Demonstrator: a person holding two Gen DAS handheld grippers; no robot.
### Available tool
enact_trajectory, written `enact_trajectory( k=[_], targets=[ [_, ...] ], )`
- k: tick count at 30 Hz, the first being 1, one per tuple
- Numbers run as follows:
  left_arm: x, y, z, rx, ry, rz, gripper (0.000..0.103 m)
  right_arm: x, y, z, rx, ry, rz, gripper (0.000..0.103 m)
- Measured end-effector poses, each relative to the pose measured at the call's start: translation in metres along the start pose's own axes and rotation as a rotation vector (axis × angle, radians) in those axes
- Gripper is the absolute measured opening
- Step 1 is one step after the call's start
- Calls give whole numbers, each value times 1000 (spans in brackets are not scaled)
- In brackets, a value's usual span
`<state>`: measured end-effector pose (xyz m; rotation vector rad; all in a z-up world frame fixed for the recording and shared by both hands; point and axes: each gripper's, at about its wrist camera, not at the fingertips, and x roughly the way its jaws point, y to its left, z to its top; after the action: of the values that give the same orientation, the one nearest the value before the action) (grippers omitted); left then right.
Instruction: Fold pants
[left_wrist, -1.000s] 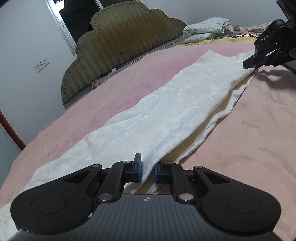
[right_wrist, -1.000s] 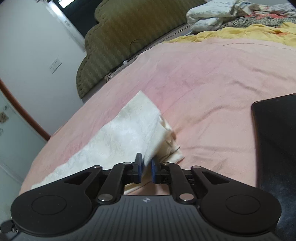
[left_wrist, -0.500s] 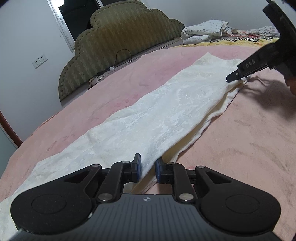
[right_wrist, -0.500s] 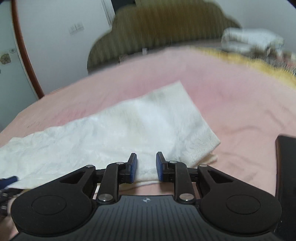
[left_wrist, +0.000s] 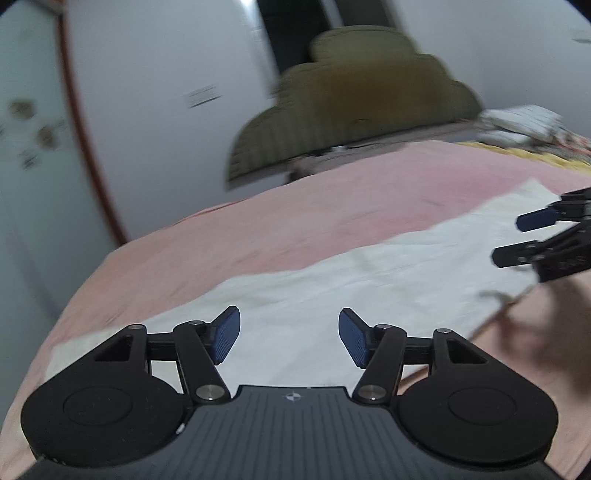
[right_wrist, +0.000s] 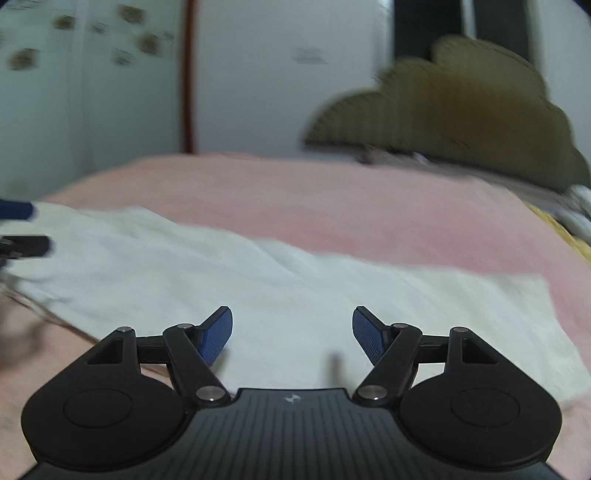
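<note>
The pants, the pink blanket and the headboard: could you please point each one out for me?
pants (right_wrist: 295, 295), right wrist view, on the flat white cloth mid-length.
pink blanket (right_wrist: 332, 206), right wrist view, on the bare stretch behind the pants.
headboard (left_wrist: 354, 96), left wrist view, on the olive padded face.

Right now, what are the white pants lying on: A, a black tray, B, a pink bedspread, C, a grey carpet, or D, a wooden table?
B: the white pants lie spread flat on the pink bedspread, with the olive headboard behind.
</note>
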<state>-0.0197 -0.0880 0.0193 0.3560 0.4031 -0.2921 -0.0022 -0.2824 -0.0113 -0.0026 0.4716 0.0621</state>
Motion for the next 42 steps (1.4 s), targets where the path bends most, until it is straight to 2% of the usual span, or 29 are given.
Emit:
enact_trajectory(
  k=[5, 8, 11, 13, 15, 17, 19, 21, 24, 26, 31, 33, 34, 36, 40, 42],
  targets=[
    [-28, 93, -28, -220, 64, 203, 64, 17, 96, 35, -173, -87, 242, 72],
    [-48, 156, -44, -415, 103, 316, 64, 35, 154, 51, -248, -103, 409, 71],
    [-60, 208, -62, -598, 131, 391, 58, 41, 221, 55, -407, -147, 513, 70],
    [-66, 232, -74, -726, 140, 375, 57, 44, 263, 54, -536, -174, 539, 69],
    [-68, 250, -85, -833, 152, 318, 55, 50, 295, 51, -619, -175, 572, 64],
    [-68, 262, -95, -927, 159, 262, 48, 57, 322, 47, -679, -167, 600, 58],
    [-67, 270, -103, -1007, 155, 210, 42, 64, 344, 40, -755, -172, 581, 48],
    [-66, 275, -108, -1067, 137, 154, 36, 71, 361, 33, -821, -179, 550, 43],
    [-65, 279, -111, -1114, 118, 94, 34, 83, 376, 29, -873, -169, 522, 34],
    [-63, 279, -112, -1149, 106, 61, 33, 90, 383, 27, -895, -168, 503, 34],
    [-40, 282, -120, -1228, 95, 42, 30, 98, 385, 21, -910, -155, 489, 17],
    [-34, 283, -123, -1258, 97, 32, 22, 101, 385, 21, -897, -140, 492, 14],
    [-29, 283, -125, -1259, 90, 27, 0, 102, 385, 20, -887, -134, 498, 12],
    [-29, 282, -127, -1256, 93, 61, 0, 102, 383, 23, -856, -125, 516, 10],
    [-37, 274, -120, -1115, 84, 190, 0, 100, 385, 34, -781, -91, 593, 9],
    [-37, 273, -121, -1091, 101, 216, 0, 100, 389, 29, -792, -91, 588, 9]
  ],
)
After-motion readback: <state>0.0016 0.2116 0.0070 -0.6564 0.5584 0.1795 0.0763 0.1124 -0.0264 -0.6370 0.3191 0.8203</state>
